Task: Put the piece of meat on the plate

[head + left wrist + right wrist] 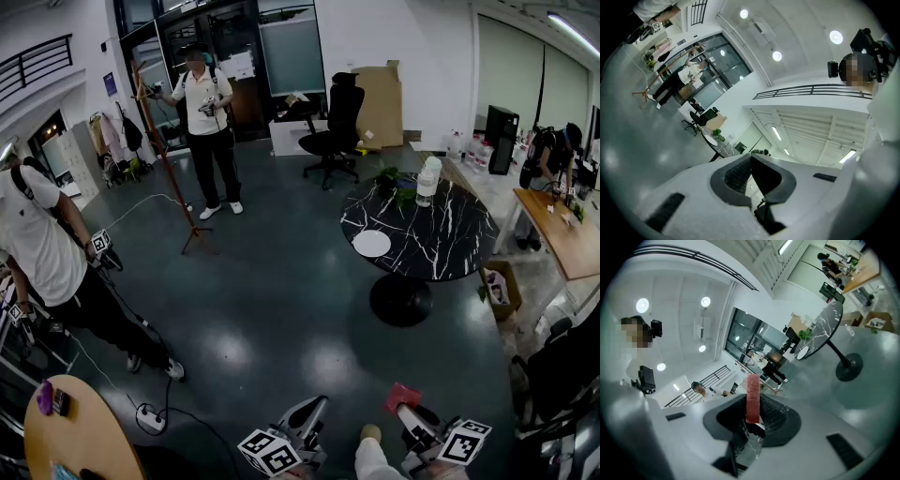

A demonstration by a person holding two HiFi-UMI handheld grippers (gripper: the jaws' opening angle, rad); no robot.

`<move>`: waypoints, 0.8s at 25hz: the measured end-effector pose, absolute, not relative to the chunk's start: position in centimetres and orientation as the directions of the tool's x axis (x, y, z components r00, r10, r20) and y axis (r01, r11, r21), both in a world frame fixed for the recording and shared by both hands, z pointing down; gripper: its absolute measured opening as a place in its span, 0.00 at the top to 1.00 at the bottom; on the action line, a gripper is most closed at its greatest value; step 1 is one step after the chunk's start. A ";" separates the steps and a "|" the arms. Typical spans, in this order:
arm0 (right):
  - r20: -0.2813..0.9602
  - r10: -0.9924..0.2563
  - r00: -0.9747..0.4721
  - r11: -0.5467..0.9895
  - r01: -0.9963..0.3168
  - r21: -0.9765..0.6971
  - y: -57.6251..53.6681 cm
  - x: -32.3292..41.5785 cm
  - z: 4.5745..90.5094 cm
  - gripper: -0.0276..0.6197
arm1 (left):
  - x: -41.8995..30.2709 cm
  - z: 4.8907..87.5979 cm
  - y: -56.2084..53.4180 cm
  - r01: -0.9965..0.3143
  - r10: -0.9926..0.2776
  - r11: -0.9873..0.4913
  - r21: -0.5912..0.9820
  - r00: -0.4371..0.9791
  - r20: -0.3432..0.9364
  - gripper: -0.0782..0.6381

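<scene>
My right gripper (752,420) is shut on a flat red piece of meat (753,398) that sticks up edge-on from between its pads. In the head view the meat (401,396) shows at the tip of that gripper (406,410), low over the dark floor. The white plate (371,244) lies far ahead, on the near left part of a round black marble table (441,246). From the right gripper view the plate (802,352) is small and distant. My left gripper (315,406) hangs beside the right one, and its pads (740,176) meet with nothing between them.
A clear bottle (427,178) and a small plant (392,176) stand at the table's far edge. Beyond it are a black office chair (336,127) and a cardboard box (382,98). Two people (208,117) (56,262) stand at the left, with cables and a power strip (150,417) on the floor.
</scene>
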State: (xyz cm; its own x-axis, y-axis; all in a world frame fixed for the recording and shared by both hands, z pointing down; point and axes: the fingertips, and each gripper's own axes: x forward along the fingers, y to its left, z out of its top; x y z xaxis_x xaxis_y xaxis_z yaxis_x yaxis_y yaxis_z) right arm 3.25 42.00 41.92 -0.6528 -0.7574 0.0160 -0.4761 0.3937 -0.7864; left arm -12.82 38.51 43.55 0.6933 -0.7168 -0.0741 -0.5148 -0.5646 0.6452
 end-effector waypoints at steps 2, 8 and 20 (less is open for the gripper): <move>0.014 -0.739 -0.673 0.409 -0.466 -0.784 39.3 3.0 41.3 0.82 | -12.9 43.3 36.3 -0.525 -0.729 -0.558 0.642 0.680 -0.077 0.88; 0.004 -0.687 -0.727 0.470 -0.449 -0.760 31.6 3.9 40.0 0.82 | -10.8 41.6 28.3 -0.545 -0.755 -0.555 0.629 0.647 -0.106 0.88; 0.020 -0.697 -0.717 0.440 -0.450 -0.777 22.4 10.1 41.6 0.82 | -5.5 42.2 19.2 -0.546 -0.759 -0.552 0.630 0.641 -0.109 0.88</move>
State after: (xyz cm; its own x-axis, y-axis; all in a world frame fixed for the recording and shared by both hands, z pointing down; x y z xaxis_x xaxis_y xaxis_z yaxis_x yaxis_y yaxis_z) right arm 10.12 22.36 41.58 -0.7165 -0.6973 0.0200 -0.4502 0.4403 -0.7768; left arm -5.54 19.17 42.19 0.6414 -0.7594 -0.1092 -0.5464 -0.5522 0.6297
